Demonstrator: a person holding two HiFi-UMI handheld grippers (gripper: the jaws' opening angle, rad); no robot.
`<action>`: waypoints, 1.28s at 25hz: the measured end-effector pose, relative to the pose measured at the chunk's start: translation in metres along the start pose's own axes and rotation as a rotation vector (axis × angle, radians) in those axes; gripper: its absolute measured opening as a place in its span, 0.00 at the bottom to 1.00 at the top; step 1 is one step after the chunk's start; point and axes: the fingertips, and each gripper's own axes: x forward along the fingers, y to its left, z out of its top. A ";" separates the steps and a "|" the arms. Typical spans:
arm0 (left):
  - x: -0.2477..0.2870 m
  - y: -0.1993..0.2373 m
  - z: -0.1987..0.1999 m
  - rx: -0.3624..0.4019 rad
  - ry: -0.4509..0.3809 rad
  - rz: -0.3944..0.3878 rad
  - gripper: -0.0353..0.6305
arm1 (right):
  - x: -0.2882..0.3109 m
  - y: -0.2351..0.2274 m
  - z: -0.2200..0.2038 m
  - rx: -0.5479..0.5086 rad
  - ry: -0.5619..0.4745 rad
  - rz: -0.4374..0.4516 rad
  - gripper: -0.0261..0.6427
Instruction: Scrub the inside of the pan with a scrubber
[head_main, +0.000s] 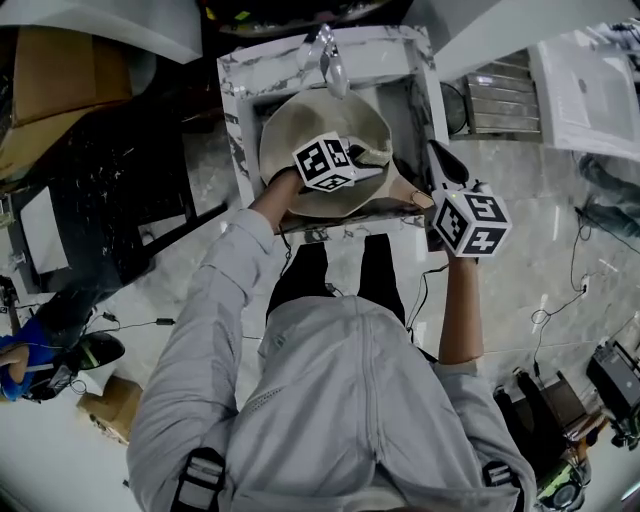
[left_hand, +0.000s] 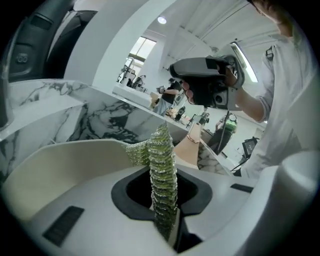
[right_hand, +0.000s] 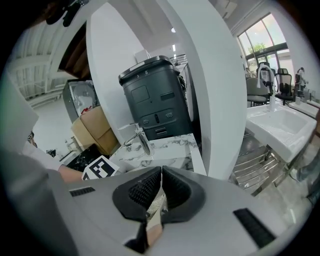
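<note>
Head view, upper centre of frame: pan (head_main: 290, 130) sat in the marble sink (head_main: 235, 110), below the faucet (head_main: 330, 55). Left gripper (left_hand: 164, 200) was down inside the pan, jaws clamped on a green wire-mesh scrubber (left_hand: 162, 155) that stood up past the tips, with the pan's beige wall (left_hand: 60, 165) filling the lower left of that gripper's view.

Right gripper (right_hand: 159, 192), right of centre in the head view, had its jaws pinched shut on a thin tan piece, which looked to be the pan handle (head_main: 408, 192).

Scrubber likely light, springy, easily squashed – a bite across its middle should keep it from folding over. Pan likely rigid, with smooth sides, and apt to swivel under pressure – the handle seemed the sound place to steady it
</note>
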 end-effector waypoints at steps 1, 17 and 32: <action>0.000 -0.006 -0.002 0.014 0.015 -0.024 0.15 | -0.002 0.002 0.000 0.004 -0.004 -0.007 0.09; -0.021 -0.073 -0.046 0.187 0.258 -0.296 0.15 | -0.014 0.032 -0.007 0.020 -0.030 -0.044 0.09; -0.064 -0.100 -0.107 0.205 0.527 -0.479 0.15 | -0.005 0.062 -0.016 0.013 -0.023 -0.034 0.09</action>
